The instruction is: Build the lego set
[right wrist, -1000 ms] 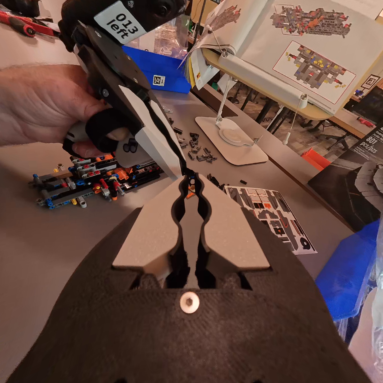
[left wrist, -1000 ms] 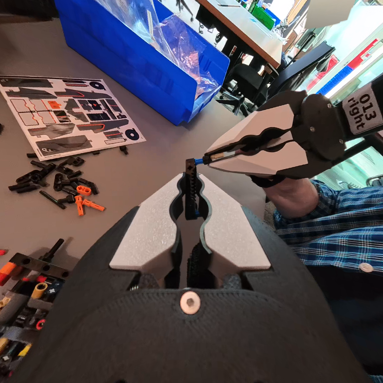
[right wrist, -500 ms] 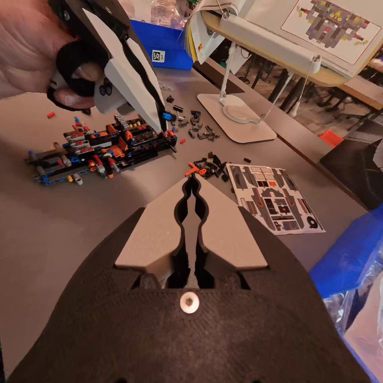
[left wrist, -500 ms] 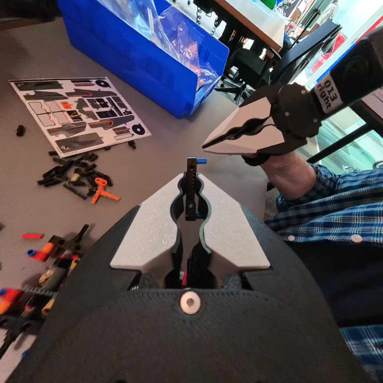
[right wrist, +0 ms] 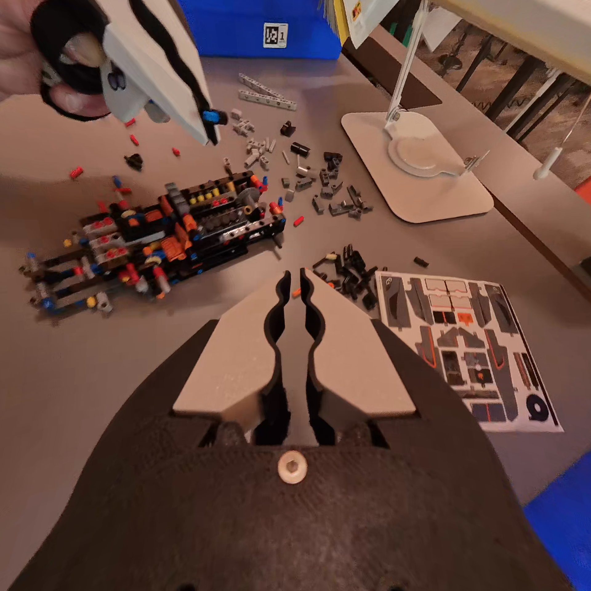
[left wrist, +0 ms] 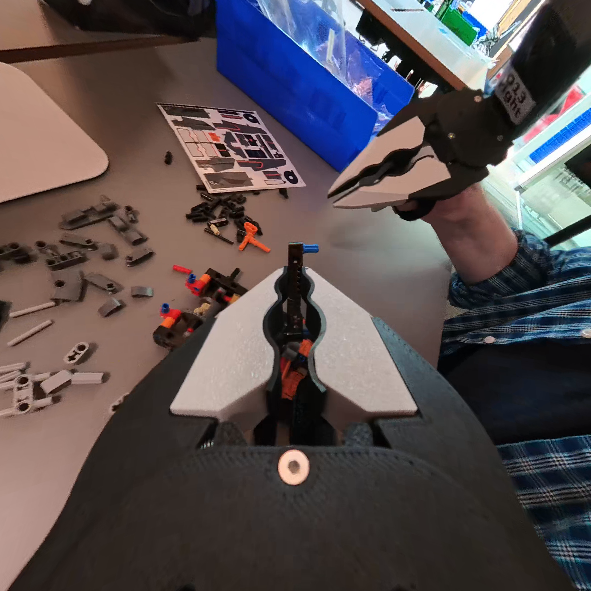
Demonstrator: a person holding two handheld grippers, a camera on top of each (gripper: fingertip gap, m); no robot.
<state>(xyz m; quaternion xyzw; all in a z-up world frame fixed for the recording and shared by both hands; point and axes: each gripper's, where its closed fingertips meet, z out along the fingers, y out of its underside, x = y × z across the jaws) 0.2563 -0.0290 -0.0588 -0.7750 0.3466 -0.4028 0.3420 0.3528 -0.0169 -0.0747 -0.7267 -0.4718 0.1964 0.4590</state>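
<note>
My left gripper [left wrist: 294,271] is shut on a thin black lego beam [left wrist: 294,287] that stands up between its fingers. A blue pin [left wrist: 310,248] sticks out of the beam's top end to the right. The right wrist view shows this gripper [right wrist: 211,134] in the air at upper left, with the pin [right wrist: 211,115] at its tip. My right gripper [right wrist: 295,275] is slightly open and empty, above the table and in front of the partly built black, orange and red model [right wrist: 166,236]. It also shows in the left wrist view [left wrist: 335,198], to the upper right of the beam and apart from it.
A sticker sheet [right wrist: 463,345] lies at the right, next to a pile of small black pieces [right wrist: 351,271]. Loose grey pieces [right wrist: 319,185] lie behind the model. A white stand base [right wrist: 415,172] sits at the far right. A blue bin [left wrist: 303,86] stands at the back. My right fingertips sit around 11 centimetres from my left ones.
My right gripper has let go of the blue pin, pulled back from the beam and opened a little. My left gripper has swung with the beam over the model and grey pieces.
</note>
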